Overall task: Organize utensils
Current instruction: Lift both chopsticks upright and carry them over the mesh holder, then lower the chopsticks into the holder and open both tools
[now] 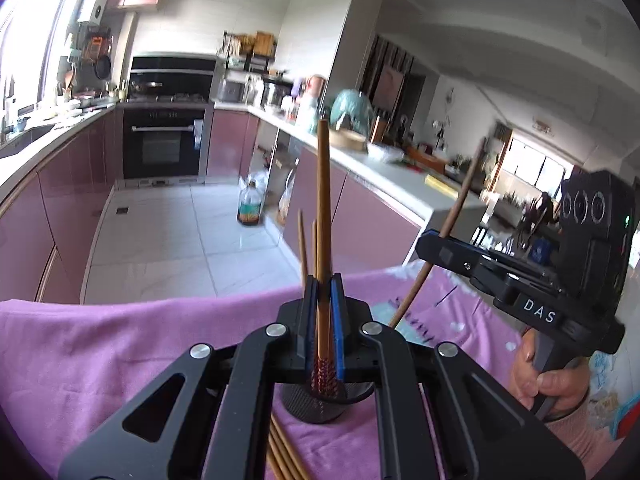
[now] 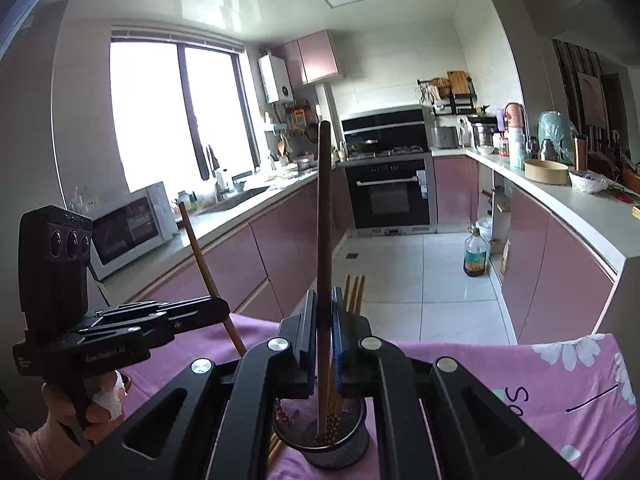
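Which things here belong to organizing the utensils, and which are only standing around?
For the job:
- left gripper, shut on a light chopstick
- right gripper, shut on a dark chopstick
- mesh holder
- loose chopsticks on the pink cloth

Standing around:
- oil bottle
- microwave
- oven

Left wrist cam sits just behind its own jaws, looks slightly down, twd the oven [image 1: 162, 140] and right counter. Right wrist cam is set the same, faces oven [image 2: 388, 196] and window side. Both views are close to the mesh cup [image 1: 320, 402] [image 2: 328, 436] and share the pink cloth [image 1: 140, 344] [image 2: 520, 380], and each sees the other unit.
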A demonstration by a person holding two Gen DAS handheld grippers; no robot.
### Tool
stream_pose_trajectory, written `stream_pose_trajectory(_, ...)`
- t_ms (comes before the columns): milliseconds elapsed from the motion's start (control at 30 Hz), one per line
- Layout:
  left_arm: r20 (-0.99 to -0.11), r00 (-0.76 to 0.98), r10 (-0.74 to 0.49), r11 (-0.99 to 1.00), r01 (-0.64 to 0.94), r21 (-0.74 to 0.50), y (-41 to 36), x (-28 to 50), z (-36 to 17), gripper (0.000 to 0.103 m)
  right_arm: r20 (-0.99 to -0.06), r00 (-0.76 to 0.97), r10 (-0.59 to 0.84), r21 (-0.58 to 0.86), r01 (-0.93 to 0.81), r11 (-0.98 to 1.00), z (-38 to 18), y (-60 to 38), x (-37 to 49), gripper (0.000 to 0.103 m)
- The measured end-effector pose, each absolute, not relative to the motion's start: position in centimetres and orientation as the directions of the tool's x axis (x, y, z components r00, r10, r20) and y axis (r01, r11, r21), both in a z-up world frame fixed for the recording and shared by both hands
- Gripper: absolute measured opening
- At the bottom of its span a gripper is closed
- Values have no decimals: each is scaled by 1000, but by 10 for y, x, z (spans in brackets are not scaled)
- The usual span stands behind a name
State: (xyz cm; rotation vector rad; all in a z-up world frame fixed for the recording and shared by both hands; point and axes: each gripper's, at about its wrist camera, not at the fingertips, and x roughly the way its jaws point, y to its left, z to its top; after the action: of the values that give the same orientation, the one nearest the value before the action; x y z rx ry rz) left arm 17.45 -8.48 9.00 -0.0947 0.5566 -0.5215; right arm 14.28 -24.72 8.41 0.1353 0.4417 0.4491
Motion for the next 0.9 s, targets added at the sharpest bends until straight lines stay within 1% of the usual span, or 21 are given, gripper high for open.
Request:
stream_pose_trajectory(267,-605,648,-463,873,451,-186,-101,202,45,8,-557,703,442,211,-395,894,46,-230,169,5)
stream_pose_trajectory(367,-621,633,-463,872,453,-188,-101,213,37,8,-596,677,433,214,-386,897,38,-226,176,6)
stream_pose_trajectory(600,-645,625,-439,884,430,-185,-105,229,20,8,-623,668,407,227,-344,911,28,-222,190,8)
stream_pose_trajectory(800,-647,626,-434,890,411,-199,-105,232,11,8,-615,676,406,248,-323,913,22,-225,189,10)
stream_pose_trajectory(900,-641,633,-434,891,405,-203,-100,230,9,8,-607,678,415,255,-328,910,20,-224,184,15)
